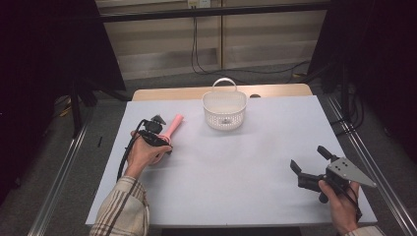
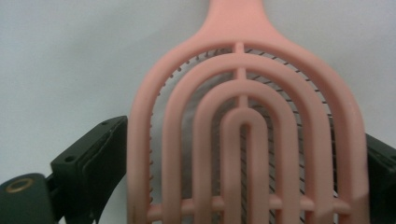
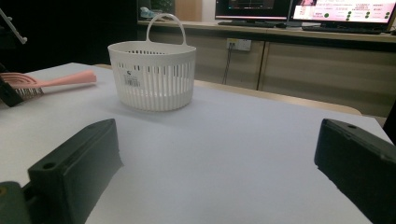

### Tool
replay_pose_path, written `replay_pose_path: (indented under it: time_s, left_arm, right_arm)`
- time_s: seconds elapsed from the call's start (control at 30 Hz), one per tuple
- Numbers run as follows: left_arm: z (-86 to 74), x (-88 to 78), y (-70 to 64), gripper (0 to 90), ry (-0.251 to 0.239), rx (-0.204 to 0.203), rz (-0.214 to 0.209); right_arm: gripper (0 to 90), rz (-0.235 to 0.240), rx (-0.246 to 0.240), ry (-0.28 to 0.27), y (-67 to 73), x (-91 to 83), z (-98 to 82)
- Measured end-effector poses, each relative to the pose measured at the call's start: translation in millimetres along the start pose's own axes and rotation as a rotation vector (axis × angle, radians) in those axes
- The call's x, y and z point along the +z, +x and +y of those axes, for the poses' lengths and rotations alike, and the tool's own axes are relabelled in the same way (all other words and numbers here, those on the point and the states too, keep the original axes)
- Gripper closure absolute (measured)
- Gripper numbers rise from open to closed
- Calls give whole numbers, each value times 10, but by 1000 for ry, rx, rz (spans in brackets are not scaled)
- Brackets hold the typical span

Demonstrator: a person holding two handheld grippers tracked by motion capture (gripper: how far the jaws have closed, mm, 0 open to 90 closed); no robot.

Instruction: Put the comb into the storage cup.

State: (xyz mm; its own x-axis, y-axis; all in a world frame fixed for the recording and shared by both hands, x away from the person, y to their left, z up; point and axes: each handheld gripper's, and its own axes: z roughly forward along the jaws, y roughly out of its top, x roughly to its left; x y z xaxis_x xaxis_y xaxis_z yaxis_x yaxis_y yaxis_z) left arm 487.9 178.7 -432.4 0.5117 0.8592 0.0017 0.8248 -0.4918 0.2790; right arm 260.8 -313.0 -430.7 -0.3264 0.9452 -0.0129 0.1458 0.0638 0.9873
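L gripper [image 1: 158,129] around pink hairbrush [image 2: 243,135], basket [image 1: 224,109] nearby.

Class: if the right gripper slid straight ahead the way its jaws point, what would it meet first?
Probably the white basket, slightly left of the line from the right gripper. Bare table lies between; depth is hard to judge.

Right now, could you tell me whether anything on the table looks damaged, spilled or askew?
Nothing stands out. The pink hairbrush looks intact between the left gripper jaws, and the white basket stands upright.
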Motion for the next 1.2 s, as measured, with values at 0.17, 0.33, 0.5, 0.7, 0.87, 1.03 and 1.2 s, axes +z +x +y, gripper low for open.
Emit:
replay_pose_path:
  time_s: [0.17, 0.33, 0.5, 0.7, 0.87, 1.03, 1.2]
  left_arm:
    - [4, -50, -45, 192, 0, 37, 2]
    - [-8, -47, -37, 195, -17, 18, -7]
    - [-13, -57, -52, 198, -39, 23, 0]
    - [-23, -77, -53, 199, -42, 27, -9]
    - [-24, -89, -70, 199, -49, 32, -10]
    - [-23, -113, -58, 200, -58, 29, -3]
    - [-31, -152, -49, 200, -77, 13, -6]
  right_arm:
    - [0, -1, -2, 1, 1, 0, 0]
    - [0, 1, 0, 1, 3, -1, 0]
    - [0, 3, -3, 3, 2, 6, -2]
    - [0, -1, -1, 3, -2, 6, -3]
    - [0, -1, -2, 3, 0, 6, -2]
    - [0, -1, -1, 3, 0, 5, -2]
    - [0, -1, 0, 1, -2, 6, -2]
